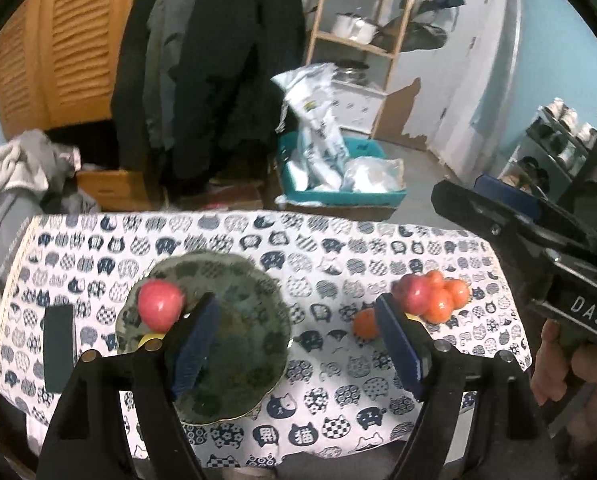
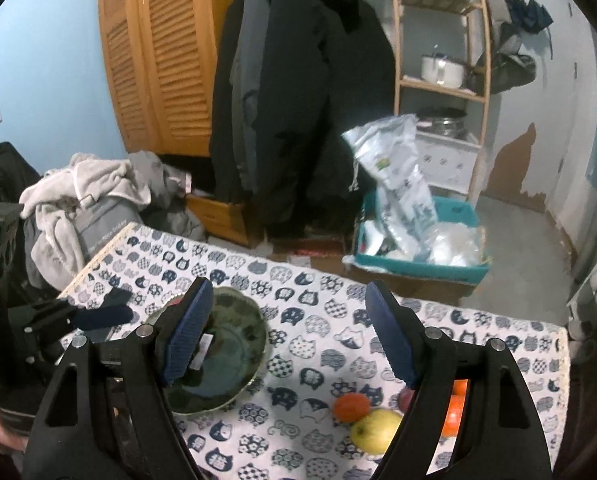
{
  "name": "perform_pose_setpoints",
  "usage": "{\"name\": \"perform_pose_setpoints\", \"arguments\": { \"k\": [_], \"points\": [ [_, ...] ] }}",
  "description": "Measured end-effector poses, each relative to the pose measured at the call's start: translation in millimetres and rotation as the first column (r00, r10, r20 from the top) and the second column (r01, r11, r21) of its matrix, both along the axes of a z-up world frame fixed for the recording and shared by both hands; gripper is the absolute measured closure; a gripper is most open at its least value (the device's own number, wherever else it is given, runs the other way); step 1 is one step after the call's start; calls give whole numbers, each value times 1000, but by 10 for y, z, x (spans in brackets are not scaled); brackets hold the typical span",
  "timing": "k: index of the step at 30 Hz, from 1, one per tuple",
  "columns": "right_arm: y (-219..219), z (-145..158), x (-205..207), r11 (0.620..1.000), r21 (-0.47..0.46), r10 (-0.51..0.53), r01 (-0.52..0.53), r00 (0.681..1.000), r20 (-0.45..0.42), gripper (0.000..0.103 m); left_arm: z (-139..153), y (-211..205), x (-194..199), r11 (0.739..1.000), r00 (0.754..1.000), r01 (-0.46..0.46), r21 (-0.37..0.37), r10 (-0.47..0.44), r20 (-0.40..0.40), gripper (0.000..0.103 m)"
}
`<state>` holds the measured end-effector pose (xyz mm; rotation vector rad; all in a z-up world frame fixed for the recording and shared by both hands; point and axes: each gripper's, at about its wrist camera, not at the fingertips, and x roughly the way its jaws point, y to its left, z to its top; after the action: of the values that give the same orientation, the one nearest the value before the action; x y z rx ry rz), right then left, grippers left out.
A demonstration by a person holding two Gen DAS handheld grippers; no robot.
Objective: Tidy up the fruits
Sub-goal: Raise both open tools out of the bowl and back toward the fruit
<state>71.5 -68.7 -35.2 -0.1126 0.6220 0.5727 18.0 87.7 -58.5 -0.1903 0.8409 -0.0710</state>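
Note:
A dark green plate point(image 1: 234, 280) lies on the cat-print tablecloth point(image 1: 318, 248). A red apple point(image 1: 160, 306) rests on its left part. A yellow fruit peeks out beside my left finger at the plate's near rim. To the right lies a pile of fruit: a red apple point(image 1: 412, 294), several oranges point(image 1: 444, 300) and one orange apart point(image 1: 365, 323). My left gripper point(image 1: 298, 340) is open and empty above the plate's right side. The right wrist view shows the plate point(image 2: 254, 344), an orange point(image 2: 351, 406) and a yellow apple point(image 2: 376, 430). My right gripper point(image 2: 288, 336) is open and empty above the cloth.
A dark rectangular object point(image 1: 59, 347) lies on the cloth left of the plate. Behind the table stand a teal bin of bags point(image 1: 338, 176), hanging coats point(image 1: 218, 80), a wooden shelf point(image 1: 358, 20) and a laundry pile point(image 2: 82, 196). The right gripper's body point(image 1: 538, 248) shows at the right.

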Motion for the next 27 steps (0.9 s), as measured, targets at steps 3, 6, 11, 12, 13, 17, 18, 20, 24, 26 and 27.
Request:
{"name": "perform_pose_setpoints", "arguments": {
  "k": [3, 6, 11, 12, 13, 17, 18, 20, 24, 26, 27],
  "points": [
    [-156, 56, -40, 1000, 20, -15, 15, 1000, 4, 24, 71, -106, -9, 1000, 1000, 24, 13, -25, 17, 22],
    [-316, 89, -62, 999, 30, -32, 32, 999, 8, 23, 104, -197, 0, 999, 999, 47, 15, -48, 25, 20],
    [-602, 115, -59, 996, 44, -81, 80, 997, 7, 22, 114, -366, 52, 997, 997, 76, 19, -76, 24, 20],
    [-672, 118, -53, 994, 47, -94, 94, 995, 8, 22, 108, -393, 64, 996, 996, 84, 16, -84, 22, 20],
    [-714, 120, -50, 994, 48, -103, 103, 995, 9, 22, 93, -429, 86, 996, 995, 94, 13, -94, 21, 20],
    [-924, 116, -30, 988, 54, -146, 145, 989, 1, 22, 62, -566, 144, 992, 992, 124, 8, -124, 3, 20],
    [-980, 111, -23, 986, 60, -156, 156, 988, -5, 22, 55, -602, 156, 992, 992, 128, 12, -128, 1, 20],
    [-1072, 103, -18, 983, 62, -174, 174, 985, -10, 22, 36, -692, 186, 989, 989, 148, 11, -148, -6, 20],
    [-1258, 78, -22, 976, 66, -207, 208, 978, -19, 22, -19, -817, 241, 985, 984, 173, -5, -173, -31, 20],
    [-1327, 73, -34, 973, 63, -220, 221, 975, -19, 22, -39, -887, 265, 983, 982, 184, -12, -185, -42, 20],
    [-1366, 65, -42, 972, 61, -227, 227, 974, -19, 22, -40, -908, 272, 982, 981, 188, -14, -189, -44, 20]
  ]
}}
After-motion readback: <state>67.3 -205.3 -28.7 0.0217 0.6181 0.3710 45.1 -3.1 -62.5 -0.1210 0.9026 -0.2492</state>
